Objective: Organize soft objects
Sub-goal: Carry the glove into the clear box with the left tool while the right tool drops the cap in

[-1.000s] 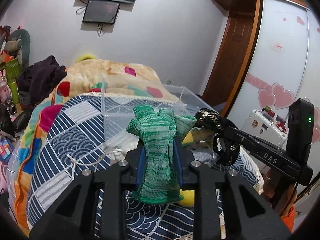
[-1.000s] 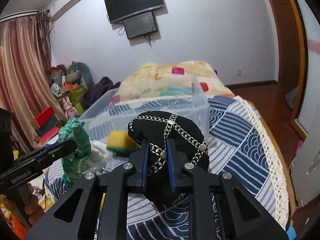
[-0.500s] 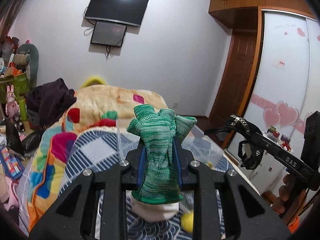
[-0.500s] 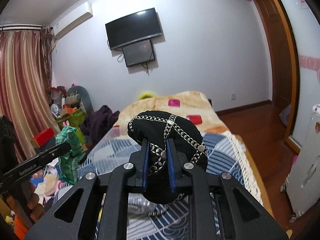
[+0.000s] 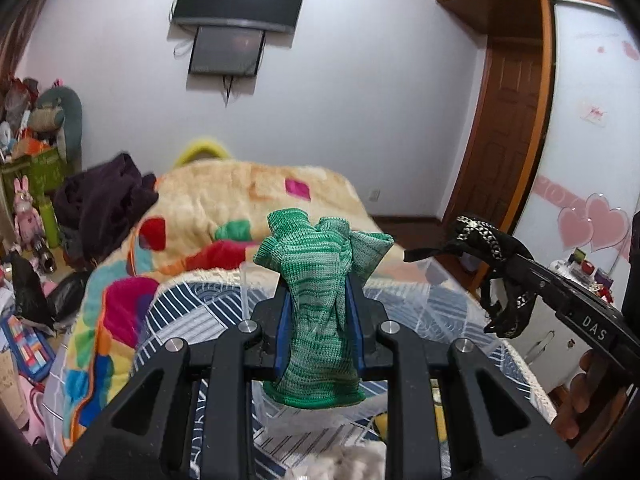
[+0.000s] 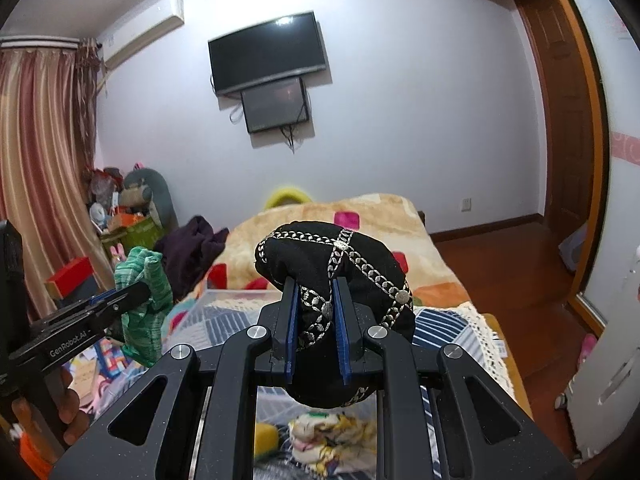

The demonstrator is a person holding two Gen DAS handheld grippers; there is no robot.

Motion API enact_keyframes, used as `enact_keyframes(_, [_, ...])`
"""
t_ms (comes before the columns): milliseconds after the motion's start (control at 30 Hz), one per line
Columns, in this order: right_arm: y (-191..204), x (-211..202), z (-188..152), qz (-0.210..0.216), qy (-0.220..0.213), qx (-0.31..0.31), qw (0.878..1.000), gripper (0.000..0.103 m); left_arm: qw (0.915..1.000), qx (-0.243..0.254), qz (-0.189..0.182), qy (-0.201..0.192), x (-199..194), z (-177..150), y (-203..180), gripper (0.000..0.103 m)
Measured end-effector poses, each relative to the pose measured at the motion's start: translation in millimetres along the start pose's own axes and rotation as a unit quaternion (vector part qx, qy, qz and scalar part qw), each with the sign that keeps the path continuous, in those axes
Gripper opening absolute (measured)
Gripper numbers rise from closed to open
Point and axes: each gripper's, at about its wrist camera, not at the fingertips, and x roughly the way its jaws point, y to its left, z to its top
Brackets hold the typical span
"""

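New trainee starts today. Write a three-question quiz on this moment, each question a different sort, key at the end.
1. True or false: the left gripper is shut on a green glove.
2. The right gripper holds: A) a yellow sponge, B) a black hat with silver chain trim, C) nothing.
3. Fill in: below the right gripper lies a clear ___ on the bed.

Key: 1 true; 2 B; 3 bin.
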Motion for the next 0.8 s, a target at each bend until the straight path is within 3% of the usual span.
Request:
enact_keyframes(300, [-5.5,43.5,-16.5,0.0,0.082,0.002,0.997,0.015,0.9961,0.018,0.014,0.085,59.4,-10.1,-2.5,0.024])
enact_keyframes(533, [-6.5,57.0,-22.4,-0.008,0.132,-0.012,0.991,0.015,0.9921,0.06,0.034,0.105,69.2,-20.7,-17.9,0.025])
enact_keyframes(800, [0.0,51.3,-23.3,-0.008,0.14,-0.033,0.99,0.026,0.9911,0.07,0.027,0.11,63.7,-26.0,-24.3,0.046])
